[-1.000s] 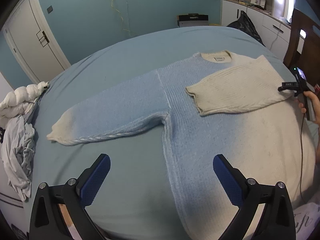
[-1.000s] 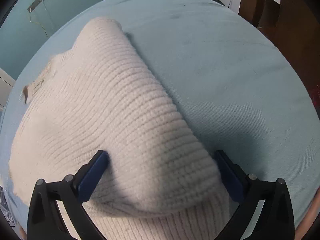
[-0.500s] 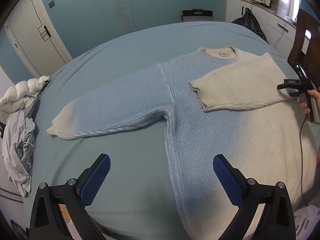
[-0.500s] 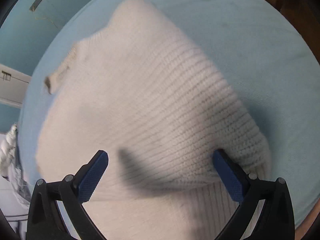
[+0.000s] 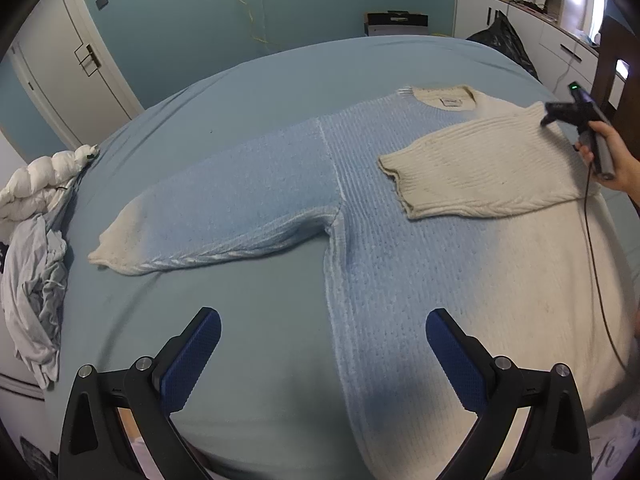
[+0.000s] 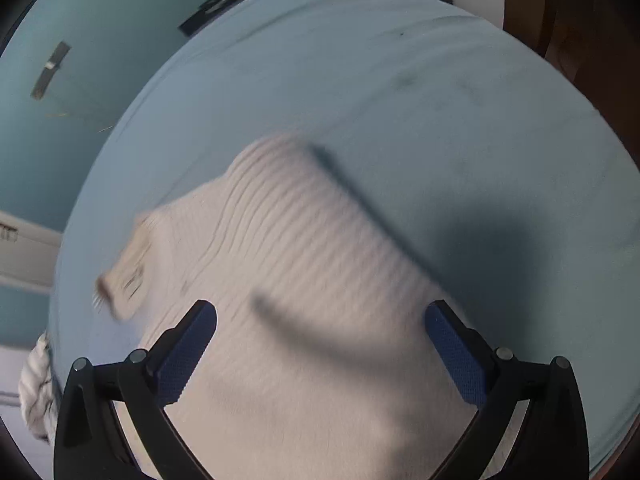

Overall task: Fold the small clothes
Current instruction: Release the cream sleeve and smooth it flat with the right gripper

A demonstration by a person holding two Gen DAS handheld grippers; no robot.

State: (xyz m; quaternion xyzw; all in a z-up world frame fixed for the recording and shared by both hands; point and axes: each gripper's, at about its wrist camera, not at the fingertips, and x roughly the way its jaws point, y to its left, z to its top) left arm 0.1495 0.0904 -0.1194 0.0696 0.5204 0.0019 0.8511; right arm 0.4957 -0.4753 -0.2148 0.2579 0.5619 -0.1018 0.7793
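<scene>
A knit sweater [image 5: 400,240], pale blue fading to cream, lies flat on the bed [image 5: 280,80]. Its right sleeve [image 5: 480,176] is folded across the chest. Its left sleeve [image 5: 224,216] is spread out to the left. My left gripper [image 5: 323,344] is open and empty, above the sweater's lower left side. My right gripper [image 6: 320,336] is open and empty, above the cream shoulder of the sweater [image 6: 304,280]; it also shows in the left wrist view [image 5: 568,112], held by a hand at the right.
A pile of grey and white clothes [image 5: 36,248] lies at the bed's left edge. A door [image 5: 68,64] is at the far left. White cabinets [image 5: 520,20] and a black bag [image 5: 500,40] stand at the back right. A dark wooden chair [image 6: 560,20] is beside the bed.
My right gripper has lifted up and away from the folded sleeve, so the sweater looks smaller and further. My left gripper has drifted back slightly. The sweater has not moved.
</scene>
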